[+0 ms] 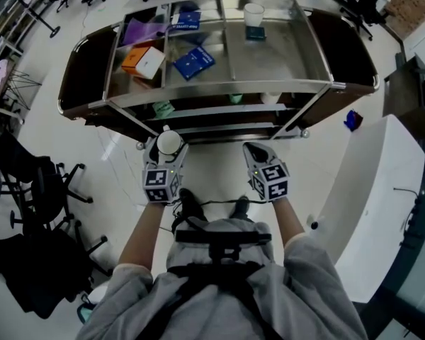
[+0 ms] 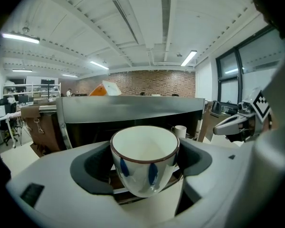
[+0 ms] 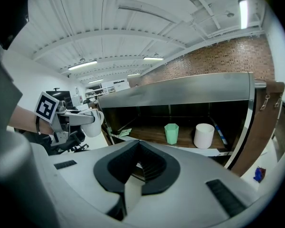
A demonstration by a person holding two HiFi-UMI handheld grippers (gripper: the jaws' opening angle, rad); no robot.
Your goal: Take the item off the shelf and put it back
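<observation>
A white cup (image 2: 145,160) with blue marks and a brown rim sits upright between the pads of my left gripper (image 2: 145,167), which is shut on it. In the head view the cup (image 1: 168,142) and left gripper (image 1: 167,147) hang just in front of the steel shelf cart (image 1: 227,91), at its lower left. My right gripper (image 1: 256,151) is level with it to the right, jaws together and empty. The right gripper view shows its shut tips (image 3: 138,146) facing the cart's middle shelf (image 3: 180,141), with the left gripper and cup (image 3: 92,123) off to the left.
On the middle shelf stand a green cup (image 3: 171,133) and a white cup (image 3: 204,135). The top tray holds an orange box (image 1: 143,61), a blue box (image 1: 193,61) and a white cup (image 1: 253,14). An office chair (image 1: 35,183) stands left, a white table (image 1: 382,190) right.
</observation>
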